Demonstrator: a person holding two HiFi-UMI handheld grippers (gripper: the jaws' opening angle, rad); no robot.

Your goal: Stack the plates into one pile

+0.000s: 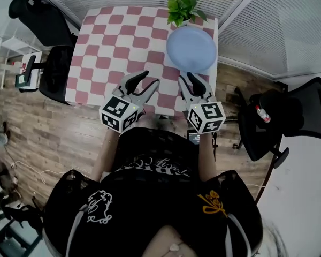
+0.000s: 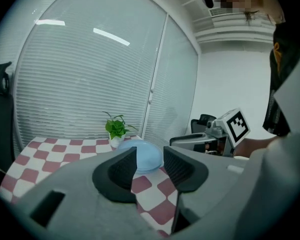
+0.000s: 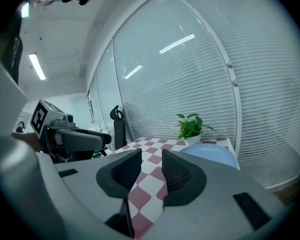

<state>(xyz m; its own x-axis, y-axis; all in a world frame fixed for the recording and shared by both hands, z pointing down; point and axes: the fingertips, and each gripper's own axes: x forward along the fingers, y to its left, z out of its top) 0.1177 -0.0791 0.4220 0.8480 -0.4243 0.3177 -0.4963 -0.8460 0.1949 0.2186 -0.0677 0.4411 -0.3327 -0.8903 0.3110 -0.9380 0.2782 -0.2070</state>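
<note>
Left gripper (image 1: 150, 79) and right gripper (image 1: 186, 77) empty, jaws partly apart.
Both hang over checkered table (image 1: 112, 47) near edge; blue plate (image 1: 191, 48) sits beside plant (image 1: 183, 5), far right.

The table (image 1: 123, 47) is covered edge to edge by a pink-and-white checked cloth (image 1: 104, 71), which hangs over its near edge. A small potted plant (image 1: 183, 7) stands at the far right corner. Just beside it, along the right edge, a pale blue plate (image 1: 191, 48) rests dome-up (one plate or several stacked, it cannot be told). The rest of the cloth is bare.
</note>
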